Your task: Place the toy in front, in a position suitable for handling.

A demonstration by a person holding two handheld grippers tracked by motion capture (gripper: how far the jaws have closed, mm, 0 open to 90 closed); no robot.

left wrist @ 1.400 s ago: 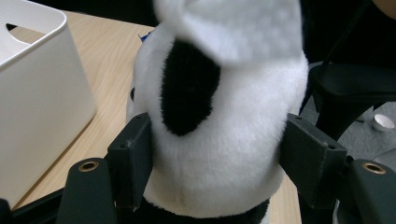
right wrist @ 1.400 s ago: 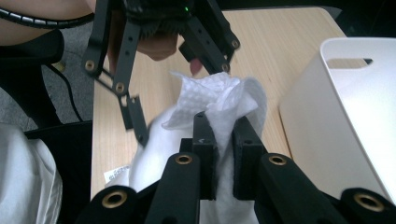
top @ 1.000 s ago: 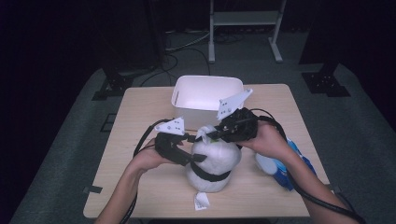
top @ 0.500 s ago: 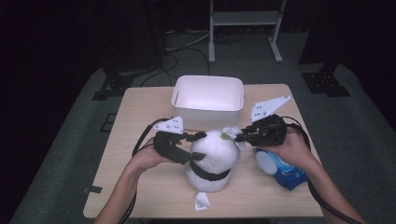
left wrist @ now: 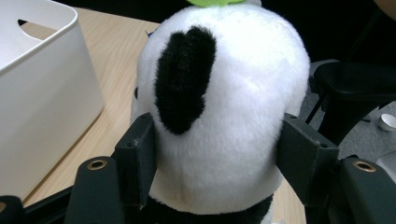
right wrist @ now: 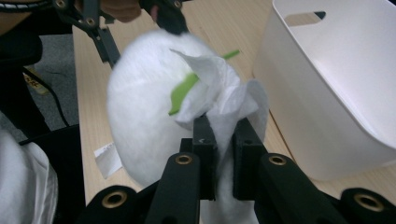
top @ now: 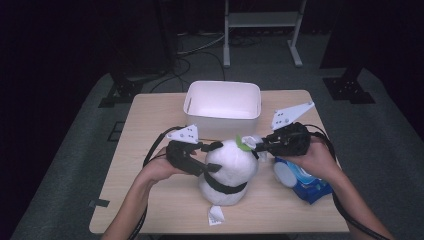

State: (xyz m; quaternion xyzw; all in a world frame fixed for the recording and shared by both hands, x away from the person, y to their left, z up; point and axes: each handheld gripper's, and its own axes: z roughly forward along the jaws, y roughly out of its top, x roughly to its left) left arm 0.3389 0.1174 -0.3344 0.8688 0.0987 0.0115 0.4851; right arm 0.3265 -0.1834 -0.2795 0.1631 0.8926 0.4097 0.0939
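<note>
Panda plush (top: 227, 167) looks soft & light, best squeezed round the head, where left gripper (top: 212, 156) clamps it; right gripper (top: 259, 148) pinches tissue (right wrist: 219, 93) w/ jaws closed.

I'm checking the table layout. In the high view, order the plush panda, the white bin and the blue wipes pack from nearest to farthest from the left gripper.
From the left gripper:
1. plush panda, between its jaws.
2. white bin, behind it.
3. blue wipes pack, far right, beyond the panda.

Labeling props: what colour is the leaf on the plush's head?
Bright green leaf on the white panda plush; clearest in the right gripper view.
</note>
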